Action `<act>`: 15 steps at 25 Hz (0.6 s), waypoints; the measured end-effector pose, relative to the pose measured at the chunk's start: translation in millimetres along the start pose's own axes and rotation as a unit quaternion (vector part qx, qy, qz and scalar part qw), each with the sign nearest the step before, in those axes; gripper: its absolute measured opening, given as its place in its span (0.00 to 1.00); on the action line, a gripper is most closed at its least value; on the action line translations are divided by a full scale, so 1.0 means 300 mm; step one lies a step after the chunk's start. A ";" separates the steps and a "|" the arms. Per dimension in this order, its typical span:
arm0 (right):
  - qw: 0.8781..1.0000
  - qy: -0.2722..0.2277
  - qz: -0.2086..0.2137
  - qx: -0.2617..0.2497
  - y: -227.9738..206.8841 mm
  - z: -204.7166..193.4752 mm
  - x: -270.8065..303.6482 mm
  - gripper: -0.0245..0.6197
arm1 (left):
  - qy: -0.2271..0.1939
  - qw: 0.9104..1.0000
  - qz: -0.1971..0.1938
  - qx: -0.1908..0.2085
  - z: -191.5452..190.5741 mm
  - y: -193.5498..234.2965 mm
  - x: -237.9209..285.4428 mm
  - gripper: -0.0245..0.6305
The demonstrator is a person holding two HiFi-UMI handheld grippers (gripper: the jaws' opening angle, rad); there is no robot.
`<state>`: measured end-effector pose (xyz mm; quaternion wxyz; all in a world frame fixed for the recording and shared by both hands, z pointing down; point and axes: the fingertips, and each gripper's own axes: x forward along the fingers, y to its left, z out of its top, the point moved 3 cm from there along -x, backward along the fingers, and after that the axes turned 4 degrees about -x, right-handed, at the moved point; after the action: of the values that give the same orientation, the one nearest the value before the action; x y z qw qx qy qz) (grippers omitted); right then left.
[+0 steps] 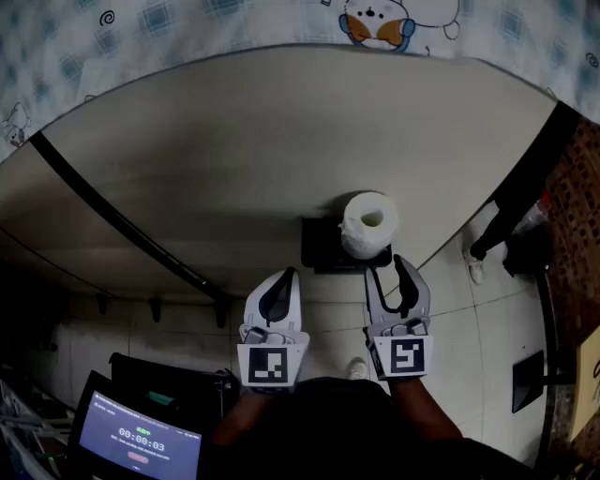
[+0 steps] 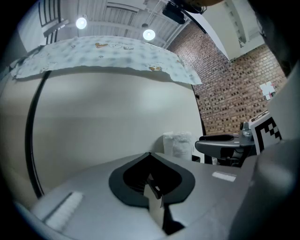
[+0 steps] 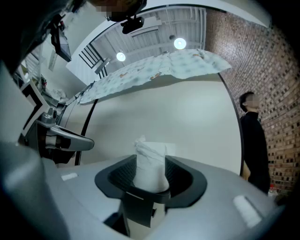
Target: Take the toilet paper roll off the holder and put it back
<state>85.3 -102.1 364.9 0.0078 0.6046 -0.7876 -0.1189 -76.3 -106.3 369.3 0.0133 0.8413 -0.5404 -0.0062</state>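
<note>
A white toilet paper roll (image 1: 368, 223) stands upright on a black holder (image 1: 321, 246) at the near edge of the beige table (image 1: 234, 150). My right gripper (image 1: 386, 268) points at the roll from just below it, jaws partly apart and not touching it. In the right gripper view the roll (image 3: 151, 164) shows through the gap of the right gripper (image 3: 151, 183). My left gripper (image 1: 285, 276) hangs to the left of the holder, shut and holding nothing. In the left gripper view the roll (image 2: 178, 144) lies ahead to the right of the left gripper (image 2: 150, 158).
A patterned cloth (image 1: 281, 23) covers the table's far edge. A black strip (image 1: 112, 216) runs along the table's left side. A person in black (image 1: 506, 220) stands at the right by a brick wall (image 3: 276, 84). A lit screen (image 1: 136, 441) sits at lower left.
</note>
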 end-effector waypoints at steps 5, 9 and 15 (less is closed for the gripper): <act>0.999 0.024 0.013 0.021 0.004 -0.028 0.060 0.61 | -0.001 1.000 -0.001 0.004 0.003 0.018 0.028 0.07; 0.999 0.028 0.016 0.025 0.002 -0.033 0.111 0.77 | 0.001 1.000 0.002 0.000 0.002 0.037 0.050 0.07; 0.998 0.044 0.021 0.032 -0.014 -0.049 0.197 0.86 | -0.002 1.000 0.007 -0.001 0.009 0.068 0.087 0.07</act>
<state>75.6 -162.1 370.4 0.0255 0.5923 -0.8026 -0.0663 -84.1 -138.6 367.1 0.0135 0.8376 -0.5461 -0.0081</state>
